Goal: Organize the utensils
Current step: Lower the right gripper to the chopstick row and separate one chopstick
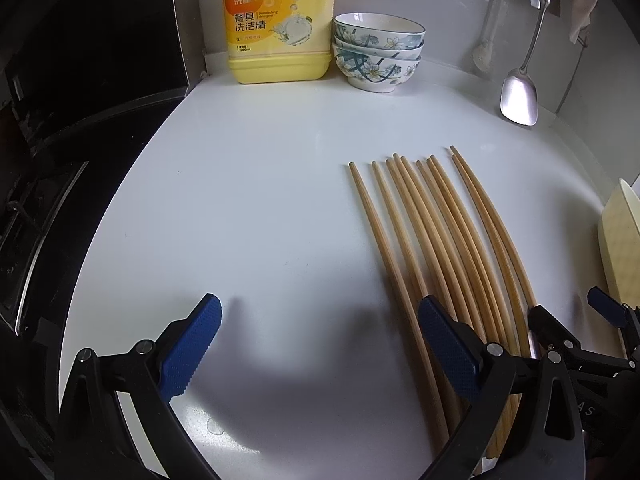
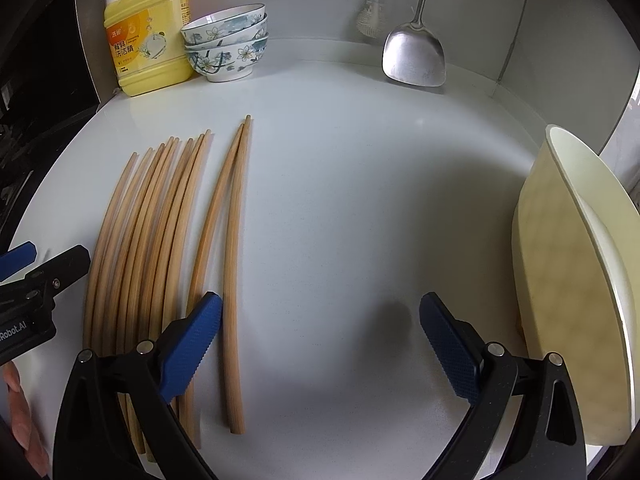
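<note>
Looking from the left wrist:
Surface: a white counter (image 1: 260, 200), glossy, with a dark stove edge at 9 o'clock and a pale wall at 12 o'clock.
Back row: a yellow detergent jug (image 1: 278, 20) at 12 o'clock, touching a stack of flowered bowls (image 1: 378, 52) on its right; a steel spatula (image 1: 519, 96) hangs at 2 o'clock.
Writing: the jug's label carries Chinese characters, "Dishwashing detergent" in small print and "1000mL".
Left gripper (image 1: 320, 348): jaws spread wide, nothing between them.
Chopsticks (image 1: 432, 240): a fan of bamboo sticks lying flat at 3 to 5 o'clock, their near ends running under the right-hand jaw, outside the gap.
Right gripper (image 1: 568, 320): only its fingers show at 4 o'clock, over the sticks' near ends.

Looking from the right wrist:
Surface: the same counter (image 2: 360, 200); a cream plate rack (image 2: 560, 280) with a plate on edge at 3 o'clock.
Writing: "Robot.AI" on the left gripper (image 2: 44, 260) at 9 o'clock.
Right gripper (image 2: 320, 348): jaws spread, holding nothing.
Chopsticks (image 2: 148, 240): the main bundle at 8 to 10 o'clock; one pair lies apart to its right, the outer stick just inside the left-hand jaw.
</note>
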### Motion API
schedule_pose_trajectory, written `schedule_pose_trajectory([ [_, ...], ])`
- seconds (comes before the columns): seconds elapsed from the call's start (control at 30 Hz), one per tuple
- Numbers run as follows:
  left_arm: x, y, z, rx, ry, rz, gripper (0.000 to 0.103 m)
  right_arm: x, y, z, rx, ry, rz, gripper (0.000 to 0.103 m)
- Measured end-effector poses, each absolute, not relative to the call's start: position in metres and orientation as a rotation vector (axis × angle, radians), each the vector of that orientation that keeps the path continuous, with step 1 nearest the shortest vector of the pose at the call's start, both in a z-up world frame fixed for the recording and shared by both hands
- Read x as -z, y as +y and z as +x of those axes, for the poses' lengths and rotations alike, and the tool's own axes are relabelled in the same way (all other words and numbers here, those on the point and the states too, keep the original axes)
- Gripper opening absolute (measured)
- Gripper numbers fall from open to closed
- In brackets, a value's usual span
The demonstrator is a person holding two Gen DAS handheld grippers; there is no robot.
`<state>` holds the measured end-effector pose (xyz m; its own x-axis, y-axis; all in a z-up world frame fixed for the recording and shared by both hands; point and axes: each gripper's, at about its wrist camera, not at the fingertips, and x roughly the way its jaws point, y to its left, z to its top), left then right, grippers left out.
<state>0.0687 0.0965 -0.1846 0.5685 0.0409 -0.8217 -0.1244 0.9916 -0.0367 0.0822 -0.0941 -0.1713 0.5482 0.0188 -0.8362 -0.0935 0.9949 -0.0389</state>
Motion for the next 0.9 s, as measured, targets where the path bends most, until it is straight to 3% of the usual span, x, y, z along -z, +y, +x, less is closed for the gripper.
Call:
schedule_pose_trajectory([
  [0.9,0.194,0.114,0.072,-0.204,0.998,-0.102,0.098,0.171,-0.087,0.092,-0.088,0.956,-0.114,0.094],
])
